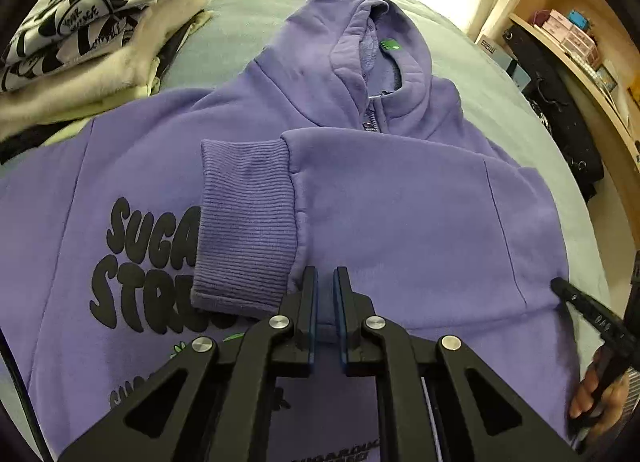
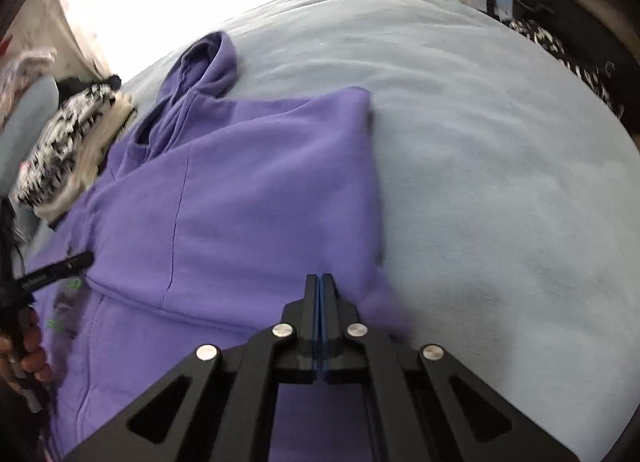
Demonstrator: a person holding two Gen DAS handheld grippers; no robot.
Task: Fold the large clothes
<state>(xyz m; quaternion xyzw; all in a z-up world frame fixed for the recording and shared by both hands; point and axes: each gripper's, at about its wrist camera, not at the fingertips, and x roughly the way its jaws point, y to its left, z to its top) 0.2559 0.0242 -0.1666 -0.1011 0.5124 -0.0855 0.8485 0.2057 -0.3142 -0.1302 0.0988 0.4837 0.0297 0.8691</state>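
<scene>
Left wrist view shows one purple hoodie (image 1: 400,201) spread on a pale blue bed (image 1: 256,13), its black print reading "SUGA" over "STRU" at 9 o'clock, one sleeve folded across the chest with the ribbed cuff (image 1: 244,221) just beside the left gripper (image 1: 325,282) at 11 o'clock. Its jaws stand almost closed, holding nothing visible. Right gripper (image 2: 321,286) is fully closed at the hoodie's 3 o'clock edge; no cloth visibly pinched. One folded stack (image 1: 96,37) sits at 10 o'clock.
</scene>
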